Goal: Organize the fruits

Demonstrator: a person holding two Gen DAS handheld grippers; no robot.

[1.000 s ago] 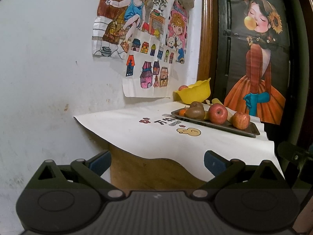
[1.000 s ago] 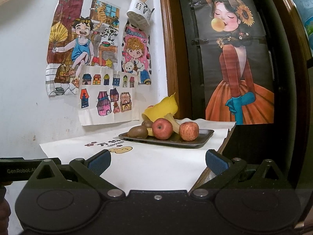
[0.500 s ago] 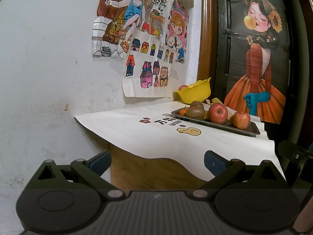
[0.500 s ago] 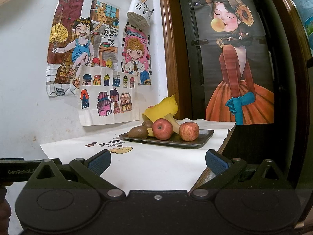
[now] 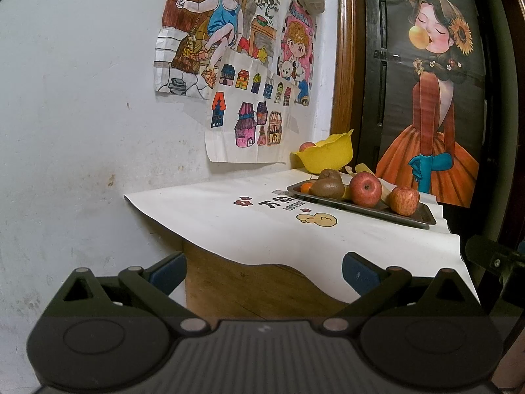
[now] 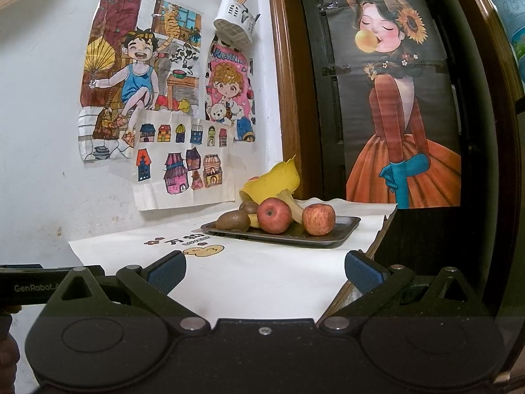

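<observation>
A dark metal tray (image 5: 414, 218) (image 6: 341, 229) sits at the far right of a white-covered table (image 5: 249, 226) (image 6: 262, 272). It carries two red apples (image 5: 366, 188) (image 5: 404, 200) (image 6: 274, 219) (image 6: 318, 220), two kiwis (image 5: 326, 187) (image 6: 233, 220), a banana (image 6: 292, 204) and a small orange (image 5: 306, 187). Behind the tray stands a yellow bowl (image 5: 328, 154) (image 6: 279, 180) with a fruit (image 5: 306, 146) in it. My left gripper (image 5: 262, 267) is open, short of the table's near edge. Over the table's near part, my right gripper (image 6: 264, 267) is open and holds nothing.
Paper drawings (image 5: 242, 65) (image 6: 157, 105) hang on the white wall behind the table. A white utensil holder (image 6: 234, 28) is fixed near the wooden door frame (image 6: 285, 98). A dark door with a poster (image 5: 430, 98) stands to the right. The table's bare wooden front (image 5: 249, 285) shows below the cloth.
</observation>
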